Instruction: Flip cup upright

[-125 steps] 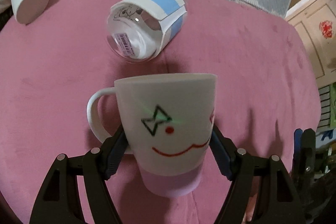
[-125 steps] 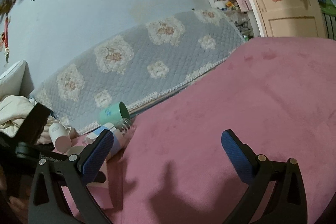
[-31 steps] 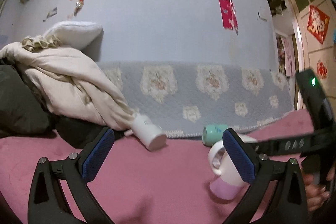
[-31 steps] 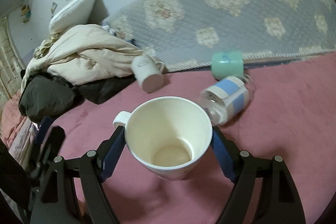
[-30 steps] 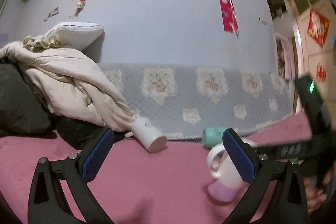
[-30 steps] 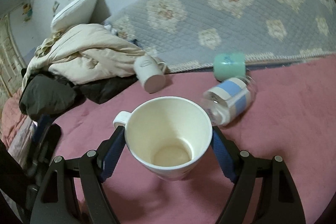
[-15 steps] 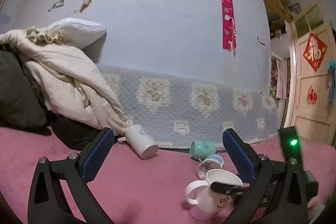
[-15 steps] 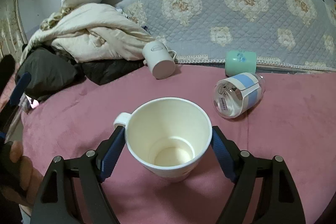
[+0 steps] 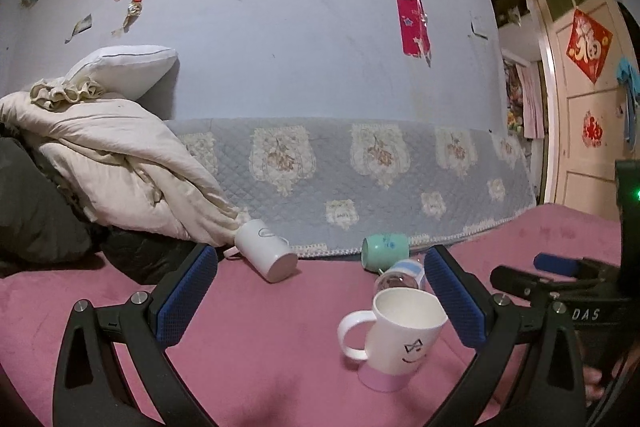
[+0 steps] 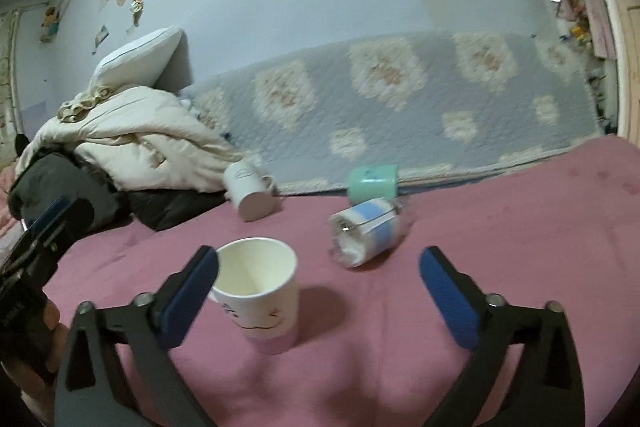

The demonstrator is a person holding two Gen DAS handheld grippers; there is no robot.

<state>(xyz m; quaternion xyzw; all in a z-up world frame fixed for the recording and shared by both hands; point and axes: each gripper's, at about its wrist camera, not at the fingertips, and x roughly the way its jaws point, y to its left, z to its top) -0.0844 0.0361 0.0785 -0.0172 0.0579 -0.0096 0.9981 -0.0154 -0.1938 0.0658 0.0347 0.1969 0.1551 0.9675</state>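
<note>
A white mug with a drawn face and a pink base (image 9: 394, 339) stands upright on the pink bed cover (image 9: 260, 347), mouth up. It also shows in the right wrist view (image 10: 260, 297), just right of my right gripper's left pad. My right gripper (image 10: 318, 291) is open and holds nothing; the mug stands free of its jaws. My left gripper (image 9: 320, 295) is open and empty, pulled back from the mug. The right gripper shows at the right edge of the left wrist view (image 9: 560, 267).
A white mug (image 9: 266, 257) lies on its side by a cream duvet (image 9: 112, 171). A green cup (image 9: 386, 247) and a clear bottle with a blue label (image 10: 366, 231) lie tipped near the quilted backrest (image 9: 360, 167). A door (image 9: 588, 99) stands at the right.
My right gripper has opened and let go of the mug, which now stands on the bed cover. The right gripper has drawn back and to the right. The left gripper stays open.
</note>
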